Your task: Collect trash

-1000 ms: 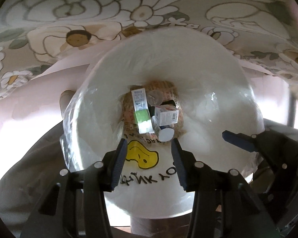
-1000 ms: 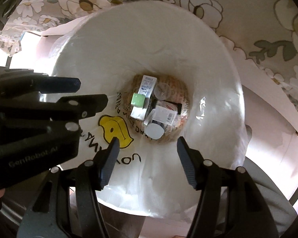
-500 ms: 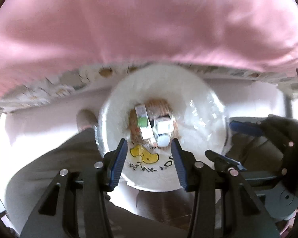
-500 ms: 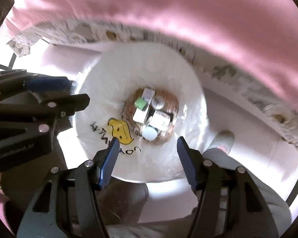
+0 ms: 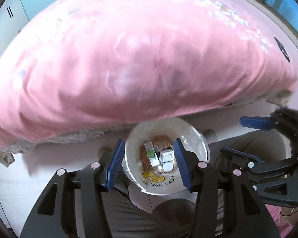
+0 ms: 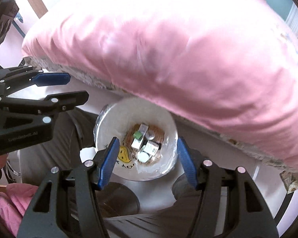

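Both grippers, left gripper (image 5: 149, 163) just widening and right gripper (image 6: 147, 161), hang empty above your bin (image 5: 196, 138); careful, the quilt (image 5: 139, 55) overhangs its rim.

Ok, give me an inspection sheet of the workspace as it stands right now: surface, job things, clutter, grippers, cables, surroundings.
Surface: pale floor beside a bed; no table seen.
Job's things: white bin lined with a clear bag, standing on the floor against the bed edge; inside lie a green-and-white carton, a white labelled box and a round white lid.
Clutter: nothing seen on the floor.
Grippers: left gripper and right gripper both open and empty, above the bin; the left jaws have just been opening.
Cables: thin wires at the left edge.
Surroundings: pink duvet, window, the person's grey trouser legs.
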`<state>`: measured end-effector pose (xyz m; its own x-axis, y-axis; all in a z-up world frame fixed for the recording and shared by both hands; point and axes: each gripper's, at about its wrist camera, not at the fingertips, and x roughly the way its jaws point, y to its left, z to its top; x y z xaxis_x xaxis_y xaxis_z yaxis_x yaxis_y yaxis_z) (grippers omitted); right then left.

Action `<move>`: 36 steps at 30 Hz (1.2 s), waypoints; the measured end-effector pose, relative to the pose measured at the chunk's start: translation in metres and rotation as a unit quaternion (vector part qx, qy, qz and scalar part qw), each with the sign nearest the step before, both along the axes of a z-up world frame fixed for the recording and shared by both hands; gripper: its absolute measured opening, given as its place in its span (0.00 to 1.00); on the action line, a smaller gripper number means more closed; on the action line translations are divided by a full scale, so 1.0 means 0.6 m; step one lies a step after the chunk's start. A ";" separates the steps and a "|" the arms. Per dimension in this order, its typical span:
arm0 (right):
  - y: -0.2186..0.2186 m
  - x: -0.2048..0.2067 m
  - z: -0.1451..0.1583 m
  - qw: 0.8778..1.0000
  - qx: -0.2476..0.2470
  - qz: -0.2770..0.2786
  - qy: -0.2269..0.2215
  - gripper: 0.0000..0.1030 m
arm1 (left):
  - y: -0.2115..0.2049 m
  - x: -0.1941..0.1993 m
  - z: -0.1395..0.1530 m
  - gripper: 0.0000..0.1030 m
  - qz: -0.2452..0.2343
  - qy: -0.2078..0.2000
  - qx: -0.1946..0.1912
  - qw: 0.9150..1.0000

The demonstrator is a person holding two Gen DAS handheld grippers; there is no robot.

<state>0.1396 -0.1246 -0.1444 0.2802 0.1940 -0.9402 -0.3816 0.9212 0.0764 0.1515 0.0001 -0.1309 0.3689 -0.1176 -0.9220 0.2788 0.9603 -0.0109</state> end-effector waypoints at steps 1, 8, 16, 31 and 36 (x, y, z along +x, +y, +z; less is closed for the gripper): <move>-0.002 -0.004 0.012 1.000 0.003 0.000 -0.008 0.59 | -0.002 -0.005 0.013 0.52 -0.003 -0.009 0.002 1.000; -0.005 -0.032 0.082 0.999 -0.001 0.000 -0.052 0.65 | -0.012 -0.042 0.085 0.61 -0.014 -0.057 0.012 0.998; -0.019 -0.081 0.157 0.994 -0.006 -0.010 -0.112 0.71 | -0.011 -0.088 0.154 0.79 -0.011 -0.124 0.015 0.992; -0.035 -0.175 0.221 0.978 -0.010 -0.054 -0.199 0.77 | -0.001 -0.180 0.204 0.90 -0.004 -0.197 0.037 0.980; -0.041 -0.203 0.229 0.970 -0.005 -0.090 -0.227 0.79 | 0.000 -0.202 0.203 0.90 -0.006 -0.197 0.030 0.980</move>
